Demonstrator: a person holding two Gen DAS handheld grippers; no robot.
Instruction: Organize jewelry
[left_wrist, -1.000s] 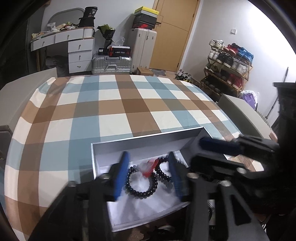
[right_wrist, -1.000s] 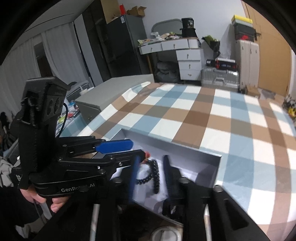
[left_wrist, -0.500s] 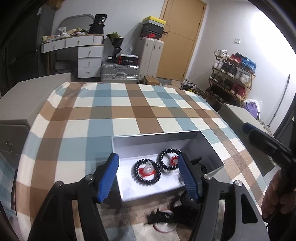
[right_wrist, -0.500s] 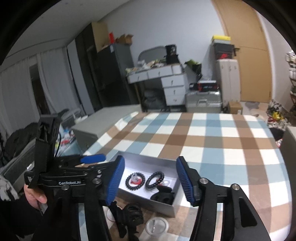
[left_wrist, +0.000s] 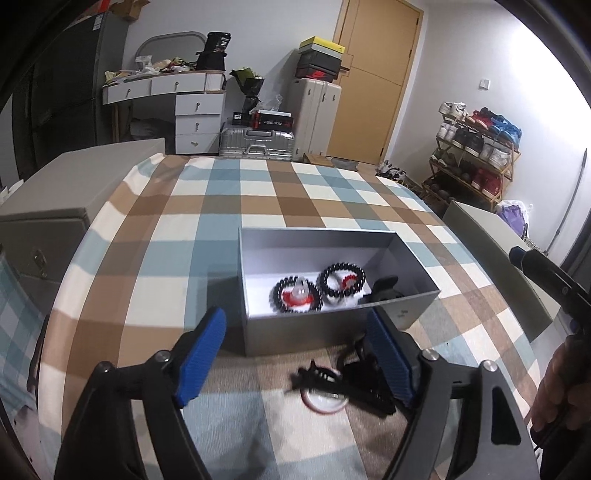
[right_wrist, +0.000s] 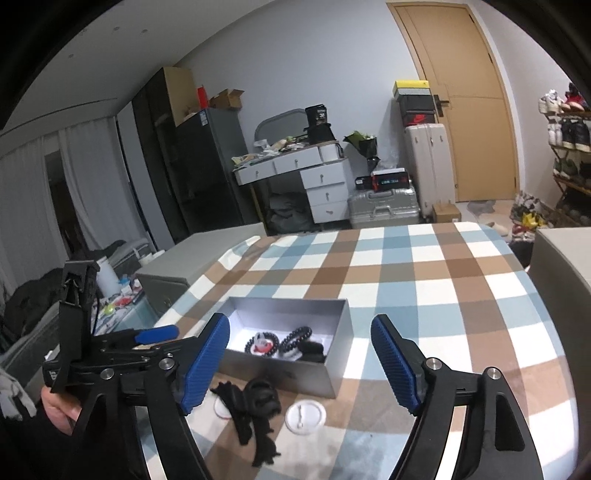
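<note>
A grey open box (left_wrist: 314, 330) (right_wrist: 277, 373) sits on the checked tablecloth. Inside it lie two black bead bracelets (left_wrist: 341, 278) (right_wrist: 295, 338) over red and white pieces, with a black item (left_wrist: 384, 290) at the right end. My left gripper (left_wrist: 295, 362) hovers in front of the box, jaws opening, with nothing gripped. My right gripper (right_wrist: 301, 363) is also back from the box, jaws opening and empty. Black hair clips (right_wrist: 255, 406) (left_wrist: 354, 380) and a round white badge (right_wrist: 306, 415) lie on the cloth before the box.
The left gripper (right_wrist: 162, 339) shows at the left of the right wrist view, held by a hand (right_wrist: 59, 410). Grey cabinets (left_wrist: 55, 206) (left_wrist: 495, 251) flank the table. Desk, suitcases and a shoe rack stand beyond.
Both grippers have drawn back out of the box and their jaws have widened. The bracelets stay lying in the box.
</note>
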